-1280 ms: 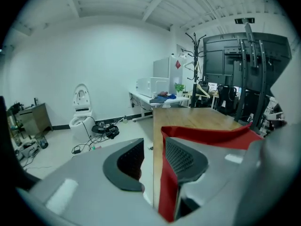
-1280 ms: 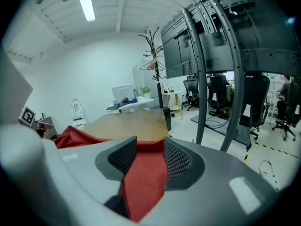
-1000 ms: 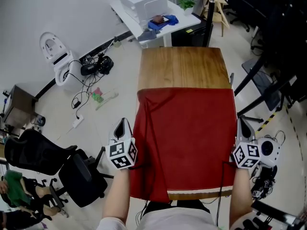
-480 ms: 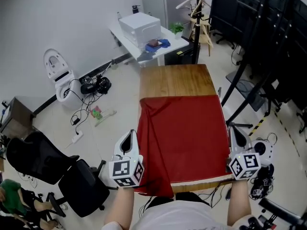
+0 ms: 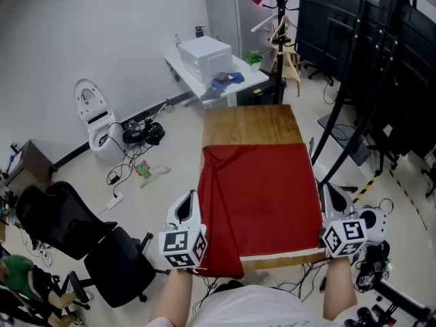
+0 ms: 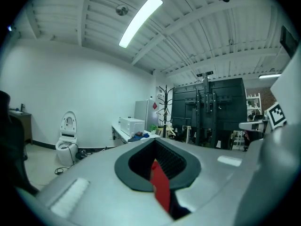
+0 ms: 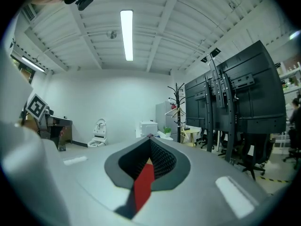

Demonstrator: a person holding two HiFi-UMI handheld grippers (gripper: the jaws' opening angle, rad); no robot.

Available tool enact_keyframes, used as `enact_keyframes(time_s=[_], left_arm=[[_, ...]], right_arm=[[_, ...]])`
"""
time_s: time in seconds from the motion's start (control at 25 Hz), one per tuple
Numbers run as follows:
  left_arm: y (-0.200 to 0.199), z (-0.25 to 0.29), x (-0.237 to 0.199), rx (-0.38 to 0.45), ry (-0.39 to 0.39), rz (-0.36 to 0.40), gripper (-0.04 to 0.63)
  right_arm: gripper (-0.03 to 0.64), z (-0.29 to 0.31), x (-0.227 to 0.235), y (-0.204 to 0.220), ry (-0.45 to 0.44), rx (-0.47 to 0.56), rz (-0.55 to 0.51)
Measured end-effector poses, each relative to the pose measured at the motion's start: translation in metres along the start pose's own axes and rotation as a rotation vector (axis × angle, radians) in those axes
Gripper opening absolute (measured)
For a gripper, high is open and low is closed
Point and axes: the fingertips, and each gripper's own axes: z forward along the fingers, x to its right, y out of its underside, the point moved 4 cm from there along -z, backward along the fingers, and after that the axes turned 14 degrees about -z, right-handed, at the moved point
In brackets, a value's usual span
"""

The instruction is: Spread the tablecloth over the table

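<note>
Left gripper [image 5: 189,208]: jaws clamped on the near left corner of the tablecloth [image 5: 262,196]; a red strip sits pinched between them.
Right gripper [image 5: 328,197]: jaws closed on the near right corner, gripping the same red cloth.
Cloth: covers the near part of the table [image 5: 252,123]; far end is bare wood; a fold runs down the left side.
Step, my guess: I hold the near edge, ready to work it toward the far end.
Risk: thin pinches; a sharp flick could free a corner.
Risk: uneven pull between my hands skews the cloth.
Risk: pulling toward me drags it off.
</note>
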Motion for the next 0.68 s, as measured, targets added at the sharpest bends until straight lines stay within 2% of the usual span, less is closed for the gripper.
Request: enact_keyframes(time_s=[0.2,0.68], left_arm=[[0.003,-0.016,0.014,0.013,-0.021,-0.021,0.006],[-0.005,-0.02,0.026,0.033,-0.033,0.003,0.006]], right_arm=[[0.005,-0.01,0.015,-0.001,-0.016,0.009,-0.001],[0.005,-0.01,0.023,-0.004,-0.026,0.036,0.0]])
